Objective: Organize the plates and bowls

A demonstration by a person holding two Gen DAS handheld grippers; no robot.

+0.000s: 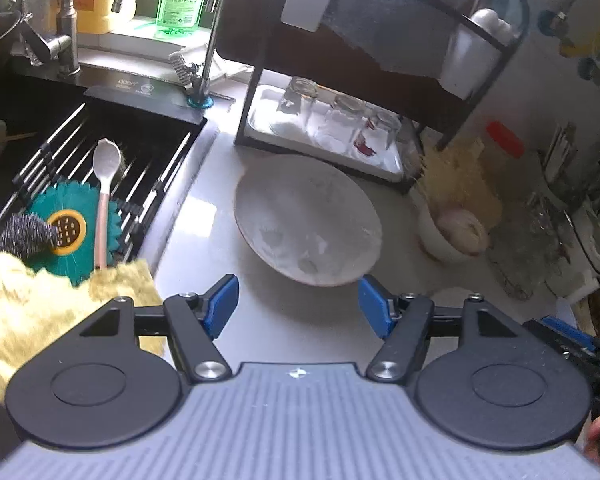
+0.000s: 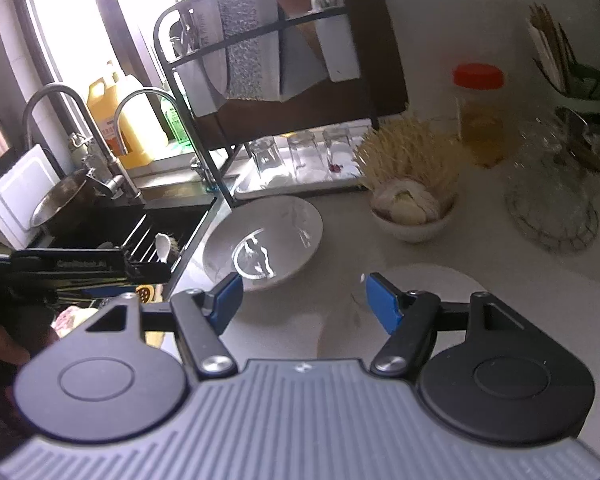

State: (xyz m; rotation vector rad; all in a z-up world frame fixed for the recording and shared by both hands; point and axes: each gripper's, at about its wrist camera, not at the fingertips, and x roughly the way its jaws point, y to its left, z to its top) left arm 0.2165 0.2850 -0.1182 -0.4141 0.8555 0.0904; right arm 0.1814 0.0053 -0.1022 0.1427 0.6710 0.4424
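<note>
A wide, shallow grey-white bowl [image 1: 306, 220] [image 2: 262, 236] rests tilted on the pale counter, close to the sink edge. My left gripper [image 1: 298, 306] hovers just short of its near rim, open, with nothing between the blue pads. My right gripper [image 2: 302, 300] is open and empty as well, with the bowl ahead on its left and a flat white plate [image 2: 420, 292] ahead on its right. A small white bowl [image 2: 412, 216] [image 1: 452, 236] holding garlic and dry noodles sits further back. The black dish rack [image 1: 380, 60] [image 2: 284, 60] stands behind.
The sink [image 1: 100, 152] on the left holds a wire rack, a spoon [image 1: 104, 184], a green scrubber and a yellow cloth [image 1: 40, 304]. Upturned glasses [image 1: 340, 120] stand on a tray under the dish rack. A red-lidded jar [image 2: 480, 116] and glassware [image 2: 552, 200] crowd the right.
</note>
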